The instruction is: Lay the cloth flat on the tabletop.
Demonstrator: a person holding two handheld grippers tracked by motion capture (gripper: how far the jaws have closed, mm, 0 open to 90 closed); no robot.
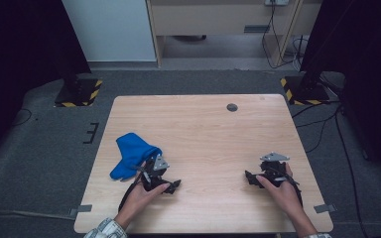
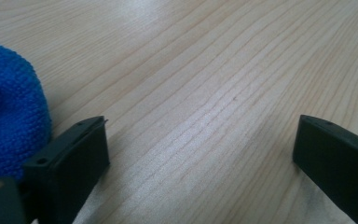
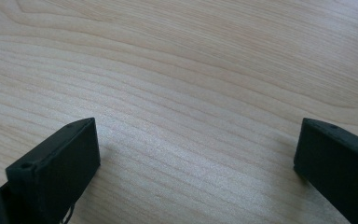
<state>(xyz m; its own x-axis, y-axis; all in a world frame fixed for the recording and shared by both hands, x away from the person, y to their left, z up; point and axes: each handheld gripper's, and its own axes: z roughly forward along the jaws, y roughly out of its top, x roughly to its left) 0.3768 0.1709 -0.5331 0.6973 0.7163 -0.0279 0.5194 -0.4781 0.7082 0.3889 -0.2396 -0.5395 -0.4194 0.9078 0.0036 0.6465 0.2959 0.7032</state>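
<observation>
Left gripper (image 2: 200, 140): one, held in the person's left hand (image 1: 141, 194) low over the table; jaws spread wide with bare wood between them, pinching nothing.
Right gripper (image 3: 198, 144): one, held in the person's right hand (image 1: 282, 191); jaws likewise spread wide over bare wood, nothing between them.
Blue cloth (image 1: 131, 154): one, crumpled (a knitted weave shows in the left gripper view), lying just beside the left gripper, on the outer side of its left jaw and close against it; whether it touches the jaw I cannot tell.
Cloth from the right gripper: well apart, across the table past the left gripper.
Table (image 1: 203, 124): one, light wood, under both grippers.
Grey plates: two, one on top of each gripper.
Dark round cap (image 1: 232, 107): one, set in the table top far ahead of both grippers, nearer the right one's side.
</observation>
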